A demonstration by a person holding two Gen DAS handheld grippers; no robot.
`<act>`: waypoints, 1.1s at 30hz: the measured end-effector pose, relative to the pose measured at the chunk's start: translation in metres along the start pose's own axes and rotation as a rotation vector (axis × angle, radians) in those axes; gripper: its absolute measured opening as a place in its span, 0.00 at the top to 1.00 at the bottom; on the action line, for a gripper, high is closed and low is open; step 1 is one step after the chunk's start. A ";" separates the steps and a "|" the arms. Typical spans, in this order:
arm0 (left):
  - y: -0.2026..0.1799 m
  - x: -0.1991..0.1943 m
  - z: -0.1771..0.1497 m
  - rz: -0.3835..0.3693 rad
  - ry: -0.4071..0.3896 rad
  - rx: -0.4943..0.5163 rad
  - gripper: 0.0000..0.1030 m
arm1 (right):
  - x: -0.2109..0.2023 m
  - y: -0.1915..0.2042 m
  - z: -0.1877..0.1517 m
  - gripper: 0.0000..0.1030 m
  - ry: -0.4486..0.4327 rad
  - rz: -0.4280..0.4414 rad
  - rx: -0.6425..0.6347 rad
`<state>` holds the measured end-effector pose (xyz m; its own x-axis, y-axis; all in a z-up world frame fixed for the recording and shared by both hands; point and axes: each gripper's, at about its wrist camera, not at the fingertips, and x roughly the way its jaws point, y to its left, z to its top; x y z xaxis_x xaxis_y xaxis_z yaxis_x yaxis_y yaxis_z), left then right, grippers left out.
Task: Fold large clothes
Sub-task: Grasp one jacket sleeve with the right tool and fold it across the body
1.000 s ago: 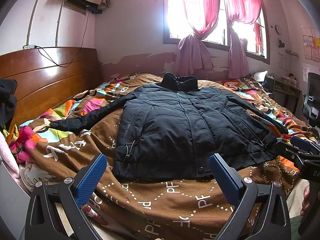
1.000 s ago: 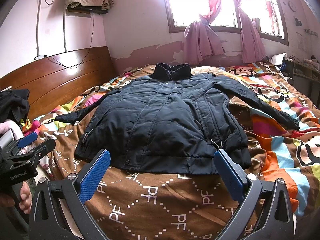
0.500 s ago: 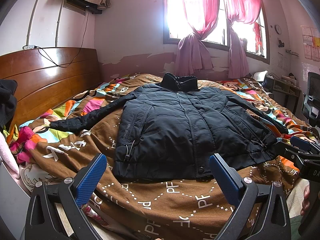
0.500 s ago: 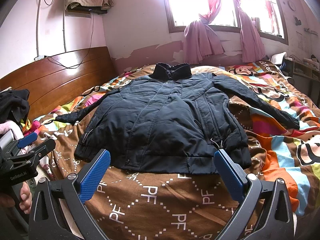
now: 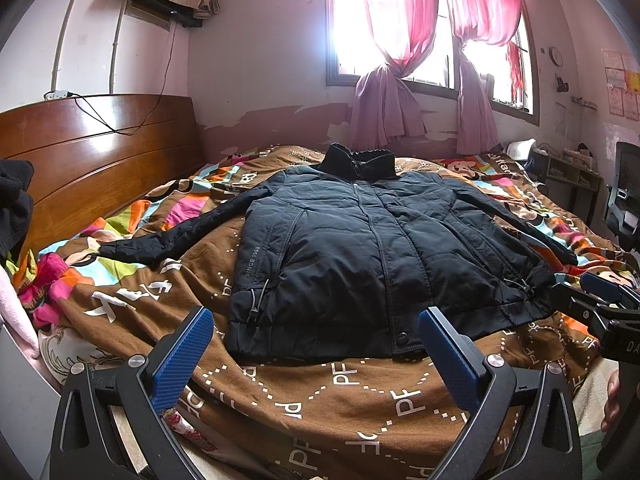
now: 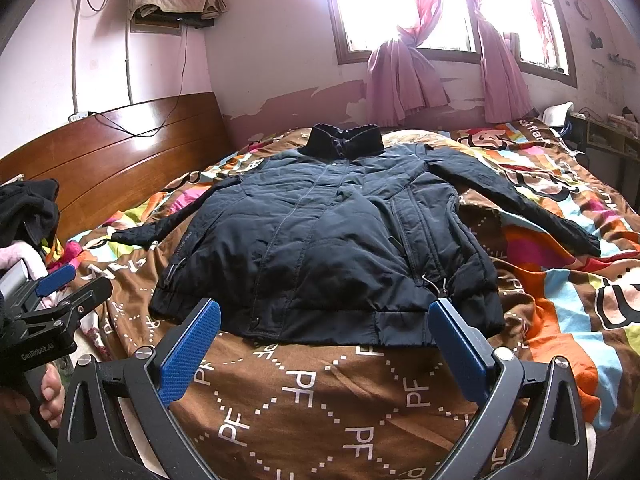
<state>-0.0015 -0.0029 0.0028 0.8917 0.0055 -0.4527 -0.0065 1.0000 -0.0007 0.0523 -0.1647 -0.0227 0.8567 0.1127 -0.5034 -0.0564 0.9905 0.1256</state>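
A dark navy padded jacket (image 5: 360, 248) lies flat and face up on the bed, collar toward the window, both sleeves spread out to the sides. It also shows in the right wrist view (image 6: 320, 240). My left gripper (image 5: 316, 344) is open and empty, held just short of the jacket's hem. My right gripper (image 6: 326, 340) is open and empty, also in front of the hem. Each gripper shows at the edge of the other's view: the right one (image 5: 596, 308) and the left one (image 6: 56, 300).
The bed has a brown and multicoloured patterned blanket (image 5: 344, 392). A wooden headboard (image 5: 96, 160) stands on the left. Dark and pink clothes (image 6: 28, 220) are piled at the left edge. A window with pink curtains (image 5: 384, 80) is behind the bed. A desk (image 5: 572, 176) stands at the right.
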 end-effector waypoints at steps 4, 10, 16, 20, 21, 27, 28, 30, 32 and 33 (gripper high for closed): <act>-0.001 0.002 0.000 0.004 0.012 0.006 0.00 | 0.000 0.000 0.000 0.01 0.000 -0.002 0.000; -0.006 0.025 0.007 0.031 0.083 0.047 0.00 | 0.006 -0.005 -0.004 0.01 0.038 -0.003 0.023; -0.026 0.068 0.033 0.039 0.121 0.110 0.00 | 0.028 -0.046 0.017 0.01 0.047 -0.030 0.094; -0.045 0.106 0.059 0.013 0.136 0.131 0.00 | 0.044 -0.089 0.044 0.01 0.008 -0.103 0.134; -0.050 0.116 0.066 0.001 0.140 0.134 0.00 | 0.049 -0.102 0.049 0.01 -0.002 -0.129 0.152; -0.091 0.189 0.108 -0.086 0.171 0.142 0.00 | 0.084 -0.192 0.077 0.01 -0.044 -0.244 0.371; -0.100 0.203 0.116 -0.107 0.176 0.146 0.00 | 0.092 -0.208 0.080 0.01 -0.039 -0.269 0.417; -0.122 0.230 0.130 -0.142 0.185 0.161 0.00 | 0.108 -0.242 0.083 0.01 -0.039 -0.277 0.514; -0.142 0.252 0.141 -0.175 0.184 0.176 0.00 | 0.124 -0.279 0.082 0.01 -0.029 -0.314 0.634; -0.155 0.266 0.148 -0.199 0.182 0.186 0.00 | 0.131 -0.296 0.080 0.01 -0.027 -0.340 0.693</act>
<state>0.3038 -0.1564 0.0143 0.7715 -0.1738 -0.6120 0.2575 0.9650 0.0506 0.2226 -0.4492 -0.0571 0.7823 -0.2001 -0.5899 0.5384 0.6934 0.4788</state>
